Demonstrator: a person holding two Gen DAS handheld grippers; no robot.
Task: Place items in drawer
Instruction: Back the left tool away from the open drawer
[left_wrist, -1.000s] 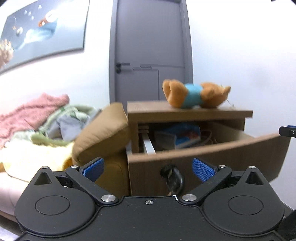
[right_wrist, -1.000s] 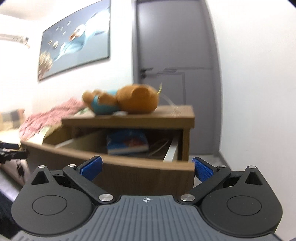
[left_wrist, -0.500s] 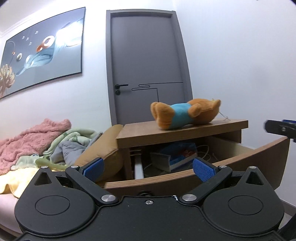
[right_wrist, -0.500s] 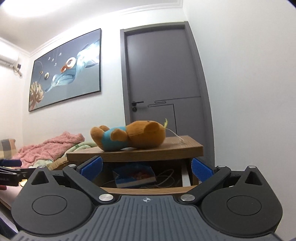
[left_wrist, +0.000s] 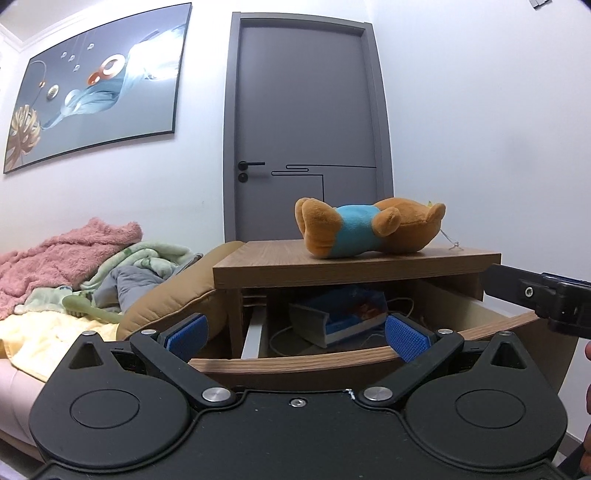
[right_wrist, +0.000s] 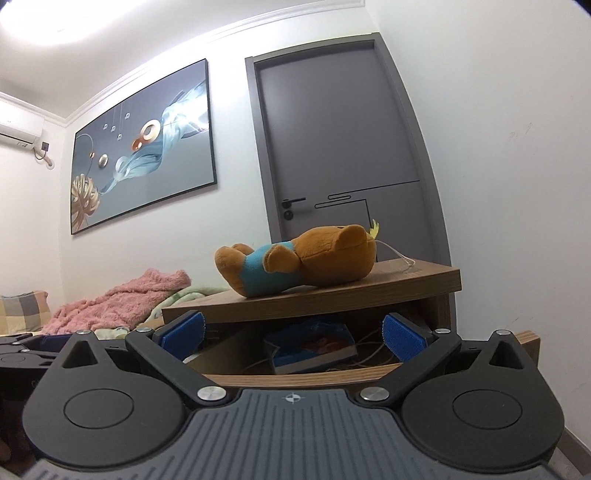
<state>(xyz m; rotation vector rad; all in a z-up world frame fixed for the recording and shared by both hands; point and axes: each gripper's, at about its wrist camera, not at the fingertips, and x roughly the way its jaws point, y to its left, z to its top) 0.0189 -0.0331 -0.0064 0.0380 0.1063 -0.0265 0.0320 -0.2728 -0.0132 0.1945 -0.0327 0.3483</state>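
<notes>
A brown plush bear in a blue shirt (left_wrist: 365, 230) lies on its side on top of the wooden nightstand (left_wrist: 280, 264); it also shows in the right wrist view (right_wrist: 295, 266). The drawer (left_wrist: 295, 363) below stands pulled open, its front edge (right_wrist: 303, 380) just before both grippers. Inside lie a blue book (left_wrist: 340, 317) and white cables. My left gripper (left_wrist: 295, 338) is open and empty in front of the drawer. My right gripper (right_wrist: 291, 334) is open and empty, also before the drawer, and its arm shows at the right of the left wrist view (left_wrist: 543, 299).
A brown cushion (left_wrist: 173, 306) and a bed with pink, green and yellow blankets (left_wrist: 70, 269) lie left of the nightstand. A grey door (left_wrist: 306, 136) stands behind it. A framed picture (left_wrist: 96, 85) hangs on the left wall. A white wall is close on the right.
Both grippers have risen and tilted up, so the nightstand top and bear sit lower in view. The drawer front has dropped to the fingertips. Both stay open.
</notes>
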